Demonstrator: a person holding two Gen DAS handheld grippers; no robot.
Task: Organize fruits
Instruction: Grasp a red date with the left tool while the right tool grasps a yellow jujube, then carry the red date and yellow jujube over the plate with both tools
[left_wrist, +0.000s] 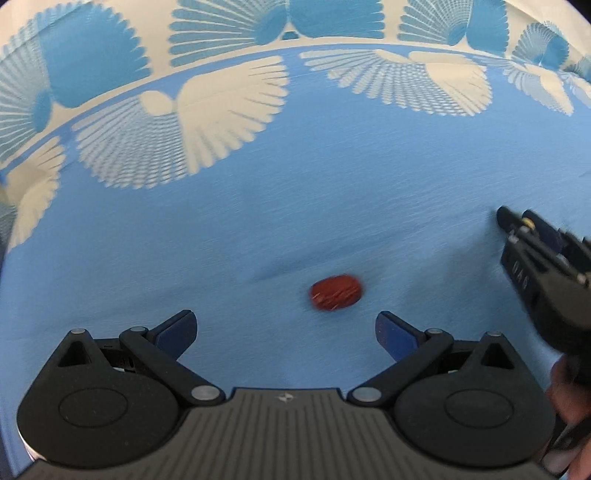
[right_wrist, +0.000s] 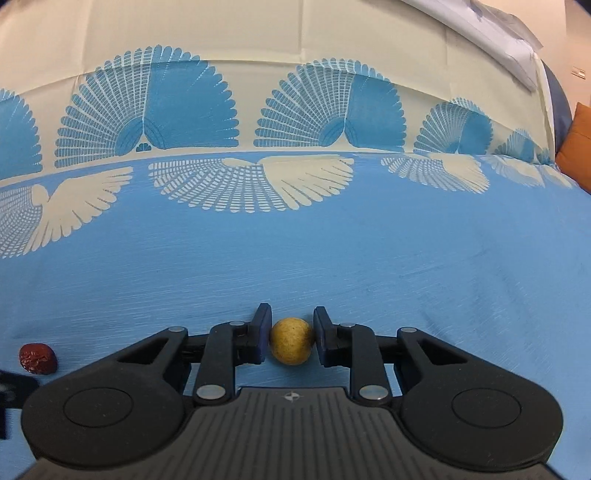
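Note:
A small wrinkled red fruit (left_wrist: 335, 292) lies on the blue tablecloth, just ahead of my left gripper (left_wrist: 286, 328), which is open and empty with its jaws wide apart. The red fruit also shows at the far left of the right wrist view (right_wrist: 38, 358). My right gripper (right_wrist: 291, 341) is shut on a small round yellow-brown fruit (right_wrist: 291, 346), held between its blue pads close above the cloth. The right gripper also appears at the right edge of the left wrist view (left_wrist: 532, 240).
The table is covered by a blue cloth (right_wrist: 369, 258) with cream and blue fan patterns (right_wrist: 255, 184) toward the far side. An orange cushion (right_wrist: 578, 147) and white sheets (right_wrist: 498, 40) lie beyond the far right edge.

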